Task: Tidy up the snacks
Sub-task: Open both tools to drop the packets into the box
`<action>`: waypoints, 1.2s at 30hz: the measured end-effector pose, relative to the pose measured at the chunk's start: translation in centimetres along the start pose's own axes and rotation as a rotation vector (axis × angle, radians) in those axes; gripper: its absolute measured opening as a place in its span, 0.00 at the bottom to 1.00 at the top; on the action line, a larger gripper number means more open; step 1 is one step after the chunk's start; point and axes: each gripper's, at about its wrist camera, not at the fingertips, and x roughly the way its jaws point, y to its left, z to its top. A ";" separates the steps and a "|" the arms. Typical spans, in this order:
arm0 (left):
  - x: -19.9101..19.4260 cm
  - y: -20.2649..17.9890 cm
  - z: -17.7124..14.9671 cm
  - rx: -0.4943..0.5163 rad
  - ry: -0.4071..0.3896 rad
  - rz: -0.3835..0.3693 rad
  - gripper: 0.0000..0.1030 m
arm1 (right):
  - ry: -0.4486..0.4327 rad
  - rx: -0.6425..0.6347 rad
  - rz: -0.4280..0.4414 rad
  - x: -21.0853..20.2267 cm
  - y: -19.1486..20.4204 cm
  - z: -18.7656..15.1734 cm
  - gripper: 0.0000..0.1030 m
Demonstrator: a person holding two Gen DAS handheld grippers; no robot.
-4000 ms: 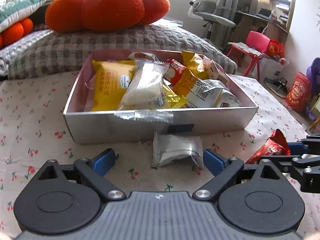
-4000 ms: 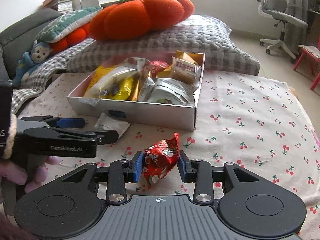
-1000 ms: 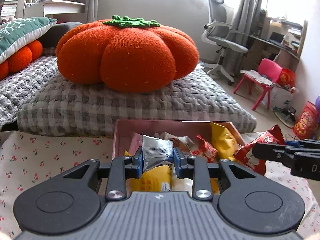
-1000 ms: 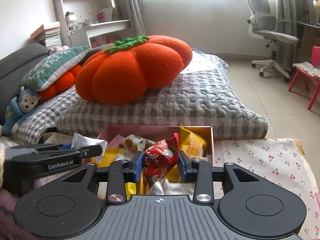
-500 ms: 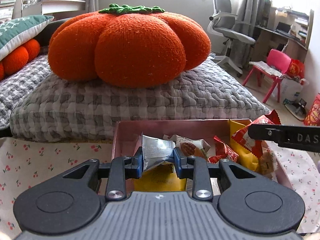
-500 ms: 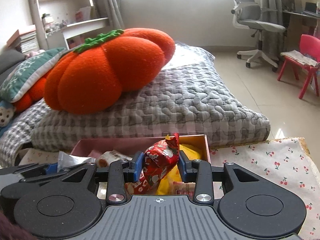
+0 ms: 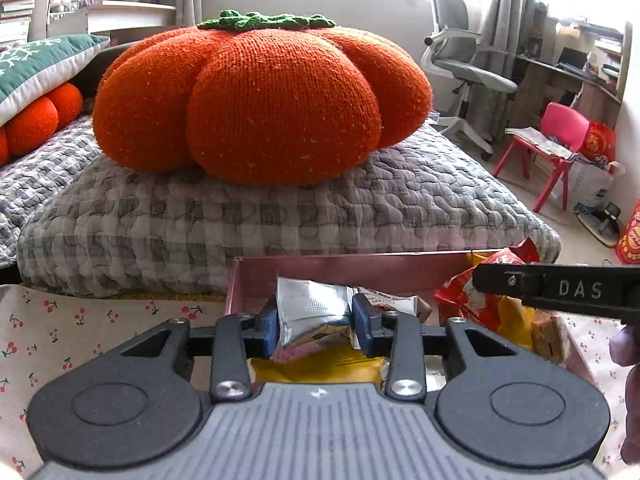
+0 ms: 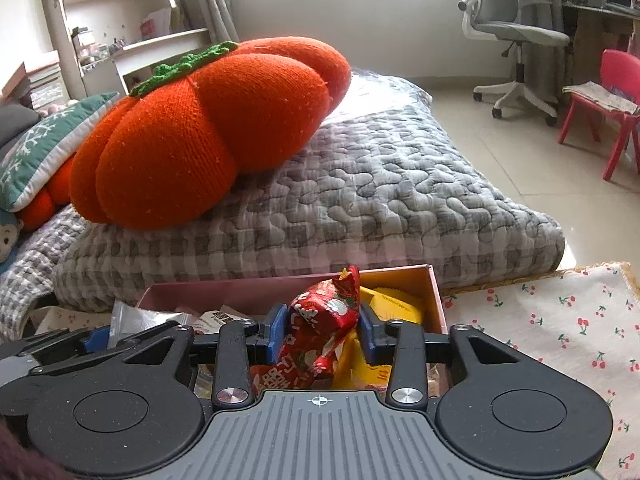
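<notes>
As both tools' jaws open over the box (image 7: 400,270), the silver packet (image 7: 312,312) and red packet (image 8: 324,320) between them may snag and miss.

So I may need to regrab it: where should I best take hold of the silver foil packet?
Pinch the silver foil packet across its flat middle, coming from above the pink box: it stands upright, and the crimped ends are thin and would probably slip.

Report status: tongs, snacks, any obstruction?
Left tongs opening, silver packet between. Right tongs opening, red packet between. Both over pink box. Nothing blocking.
</notes>
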 end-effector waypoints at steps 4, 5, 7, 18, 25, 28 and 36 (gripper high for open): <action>-0.4 0.2 -0.2 0.000 -0.006 0.008 0.55 | 0.009 0.033 0.016 -0.5 -0.4 0.1 0.59; -0.6 0.2 -0.3 0.000 -0.008 0.008 0.57 | 0.005 0.040 0.018 -0.7 -0.5 0.1 0.65; -0.9 0.2 -0.3 0.001 -0.003 0.007 0.66 | 0.003 0.039 0.021 -1.1 -0.5 0.2 0.66; -5.1 0.1 -2.0 -0.027 0.026 0.041 0.98 | -0.012 -0.005 0.018 -5.6 -0.1 -0.6 0.85; -7.8 0.2 -4.3 -0.047 0.087 0.074 1.00 | 0.006 -0.020 0.015 -9.1 -1.0 -3.4 0.88; -9.0 0.2 -5.3 -0.062 0.103 0.088 1.00 | 0.012 -0.010 0.006 -10.6 -1.5 -4.8 0.89; -12.0 -0.1 -7.4 -0.085 0.119 0.121 1.00 | 0.035 -0.069 -0.011 -14.1 -1.2 -8.5 0.90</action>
